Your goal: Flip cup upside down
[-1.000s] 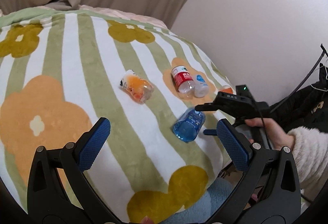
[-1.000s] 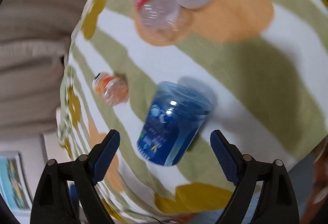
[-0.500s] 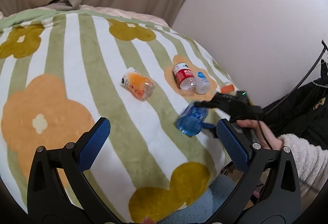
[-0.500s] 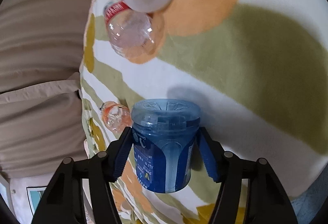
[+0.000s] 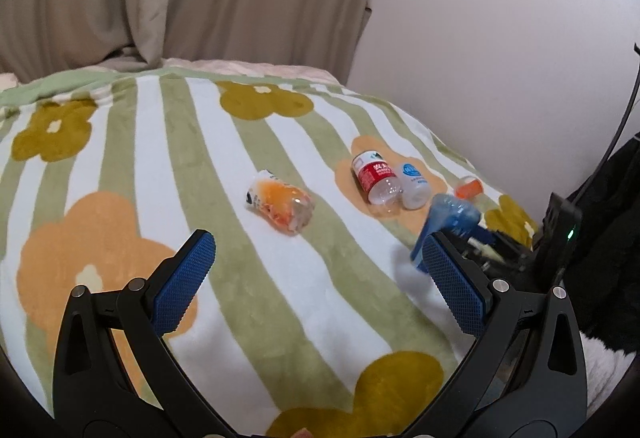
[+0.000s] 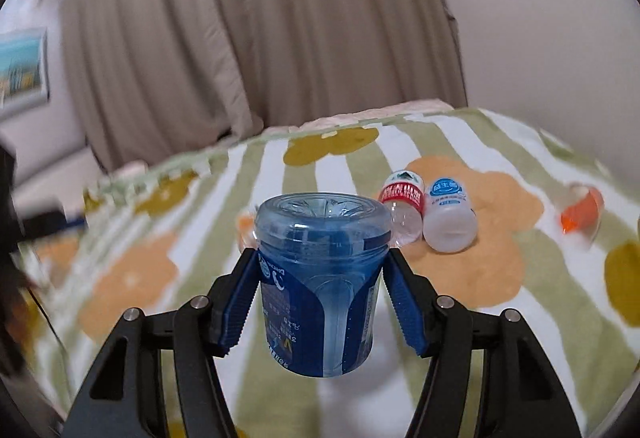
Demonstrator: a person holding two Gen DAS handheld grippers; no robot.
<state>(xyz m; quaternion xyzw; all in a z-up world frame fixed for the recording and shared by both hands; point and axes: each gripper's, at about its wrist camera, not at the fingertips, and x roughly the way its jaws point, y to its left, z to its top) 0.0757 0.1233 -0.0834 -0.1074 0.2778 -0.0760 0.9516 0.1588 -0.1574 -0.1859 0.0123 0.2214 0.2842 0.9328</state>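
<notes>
The cup (image 6: 322,286) is translucent blue plastic with a printed label. My right gripper (image 6: 320,294) is shut on its sides and holds it above the striped flower blanket (image 6: 480,278), closed base upward and mouth downward. In the left wrist view the cup (image 5: 450,222) shows tilted at the right, partly behind my right finger pad, with the right gripper's body beside it. My left gripper (image 5: 316,286) is open and empty, hovering over the blanket (image 5: 160,165) nearer the front.
An orange cup (image 5: 282,207) lies on its side mid-blanket. A red-labelled cup (image 5: 376,177) and a white cup (image 5: 414,185) lie side by side further right. A small orange cup (image 5: 468,189) lies near the wall. Curtains hang behind.
My right gripper closed on the blue cup, lifted it off the blanket and rotated it from lying on its side to base-up. The left gripper stayed open, barely moving.
</notes>
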